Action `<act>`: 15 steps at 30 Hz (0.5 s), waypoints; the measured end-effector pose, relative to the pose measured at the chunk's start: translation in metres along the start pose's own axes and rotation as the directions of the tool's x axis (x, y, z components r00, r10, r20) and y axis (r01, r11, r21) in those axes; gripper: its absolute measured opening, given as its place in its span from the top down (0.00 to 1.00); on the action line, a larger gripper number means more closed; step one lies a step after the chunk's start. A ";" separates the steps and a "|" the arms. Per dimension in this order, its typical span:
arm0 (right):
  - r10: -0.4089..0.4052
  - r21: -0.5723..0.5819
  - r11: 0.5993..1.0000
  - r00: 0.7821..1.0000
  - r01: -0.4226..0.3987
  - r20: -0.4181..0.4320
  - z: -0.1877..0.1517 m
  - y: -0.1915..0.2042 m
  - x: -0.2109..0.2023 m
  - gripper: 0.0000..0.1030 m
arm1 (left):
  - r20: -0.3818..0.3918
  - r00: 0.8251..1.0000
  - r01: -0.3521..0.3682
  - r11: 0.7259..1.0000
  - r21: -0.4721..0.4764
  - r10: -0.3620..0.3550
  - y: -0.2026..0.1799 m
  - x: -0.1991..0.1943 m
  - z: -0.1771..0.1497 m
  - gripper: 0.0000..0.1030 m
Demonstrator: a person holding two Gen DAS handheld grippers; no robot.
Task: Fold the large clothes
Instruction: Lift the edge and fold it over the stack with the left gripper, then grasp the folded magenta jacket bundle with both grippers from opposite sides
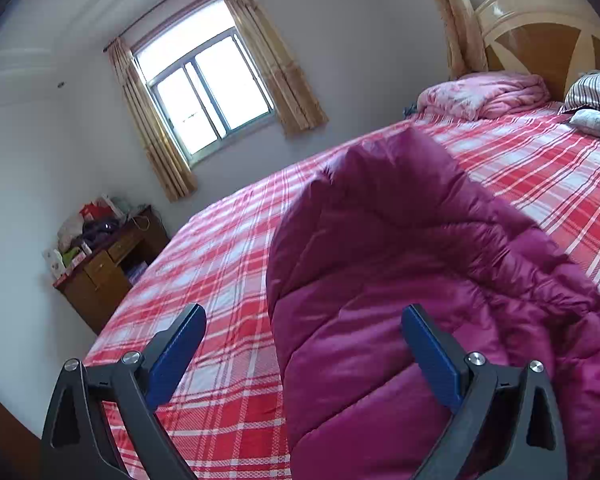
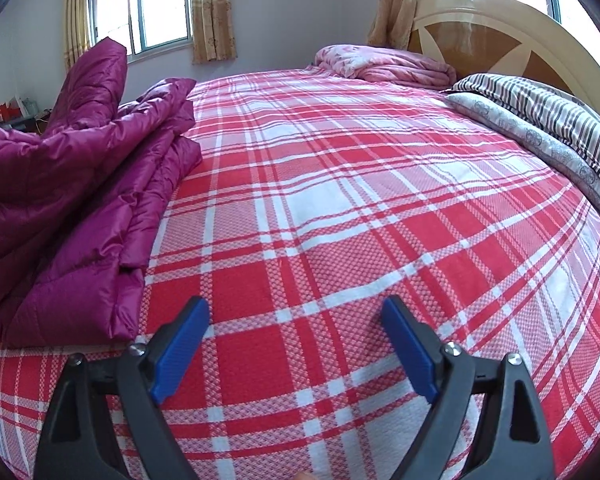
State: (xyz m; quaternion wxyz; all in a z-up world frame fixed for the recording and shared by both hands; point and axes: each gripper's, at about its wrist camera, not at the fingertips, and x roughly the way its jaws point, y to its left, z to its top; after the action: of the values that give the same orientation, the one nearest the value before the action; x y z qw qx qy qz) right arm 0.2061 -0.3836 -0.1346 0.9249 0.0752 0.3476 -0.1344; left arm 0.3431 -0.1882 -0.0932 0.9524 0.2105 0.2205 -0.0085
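Both the left gripper (image 1: 303, 334) and right gripper (image 2: 295, 330) have jaws wide, empty; the puffy jacket (image 1: 400, 280) (2 slippery layers) may spring unfolded at frame left.

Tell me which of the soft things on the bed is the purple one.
The puffy jacket, lying in a heap at the near left of the bed. The quilt by the headboard is pink, and the pillow is striped.

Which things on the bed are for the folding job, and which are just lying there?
For the job:
- purple puffy coat
- left gripper, open
- right gripper, open

Just lying about:
- pink quilt
- striped pillow
- patterned pillow
- cluttered wooden desk
- plaid bedsheet, only the work surface
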 end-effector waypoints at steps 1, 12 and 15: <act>0.003 0.009 1.000 1.000 -0.003 0.001 0.002 -0.001 -0.003 0.13 | -0.022 1.000 0.022 1.000 -0.008 -0.022 -0.003 0.008 -0.004 0.04; 0.314 0.060 0.946 0.946 -0.319 0.083 0.070 0.028 -0.029 0.47 | 0.042 0.985 0.164 0.984 0.072 -0.167 -0.066 0.006 -0.009 0.04; 0.358 0.030 0.933 0.933 -0.358 -0.017 0.070 0.049 -0.004 0.65 | 0.024 0.979 0.201 0.978 0.055 -0.203 -0.061 0.007 -0.007 0.04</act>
State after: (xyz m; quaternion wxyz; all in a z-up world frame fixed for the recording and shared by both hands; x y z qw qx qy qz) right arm 0.2614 -0.3525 -0.0778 0.9289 0.1509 0.3367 0.0325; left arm 0.3401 -0.2403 -0.1262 0.9440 0.2116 0.2262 -0.1140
